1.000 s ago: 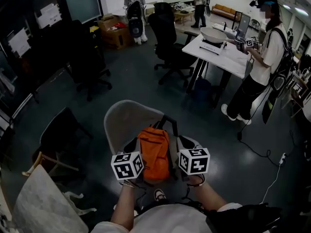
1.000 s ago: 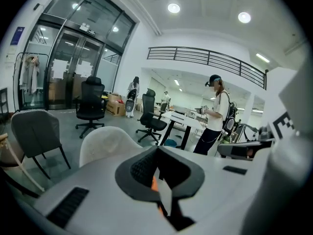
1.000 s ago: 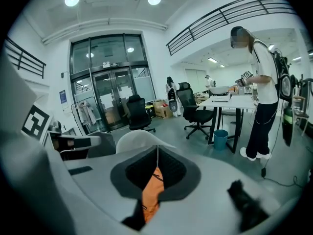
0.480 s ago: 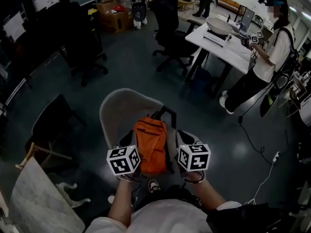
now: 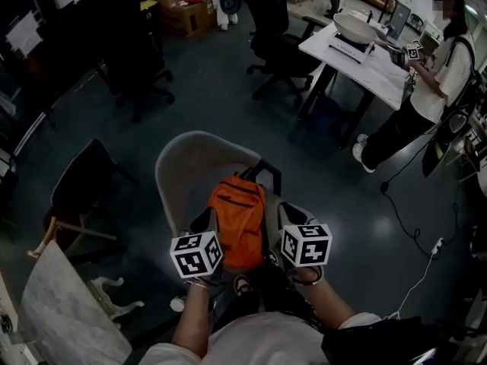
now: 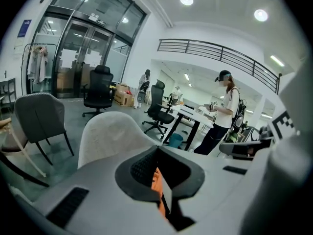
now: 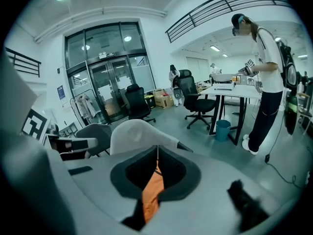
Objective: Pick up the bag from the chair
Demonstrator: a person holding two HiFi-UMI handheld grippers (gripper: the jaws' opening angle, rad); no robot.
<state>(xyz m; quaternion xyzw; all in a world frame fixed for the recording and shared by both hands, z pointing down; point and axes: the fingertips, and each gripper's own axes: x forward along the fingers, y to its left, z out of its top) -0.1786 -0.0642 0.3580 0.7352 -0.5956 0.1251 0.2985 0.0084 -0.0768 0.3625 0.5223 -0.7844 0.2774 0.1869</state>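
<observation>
An orange backpack (image 5: pixel 237 219) with black straps lies on the seat of a light grey shell chair (image 5: pixel 186 166). My left gripper (image 5: pixel 207 223) sits at the bag's left side near its near end, and my right gripper (image 5: pixel 288 215) sits at its right side. The jaws of both are closed tip to tip with nothing between them. In the left gripper view, a sliver of the backpack (image 6: pixel 157 182) shows through the jaw opening, with the chair back (image 6: pixel 110 133) behind. The right gripper view shows the backpack (image 7: pixel 152 190) the same way, in front of the chair (image 7: pixel 134 133).
A white table (image 5: pixel 365 59) stands at the back right with a person (image 5: pixel 434 74) beside it. Black office chairs (image 5: pixel 278 36) (image 5: pixel 133 59) stand behind the grey chair. A dark chair (image 5: pixel 87 196) and a pale slab (image 5: pixel 68 310) are at the left. A cable (image 5: pixel 415 226) runs over the floor at right.
The head view has tilted further down, so the room has slid up the picture. Both grippers stay on either side of the bag, still shut.
</observation>
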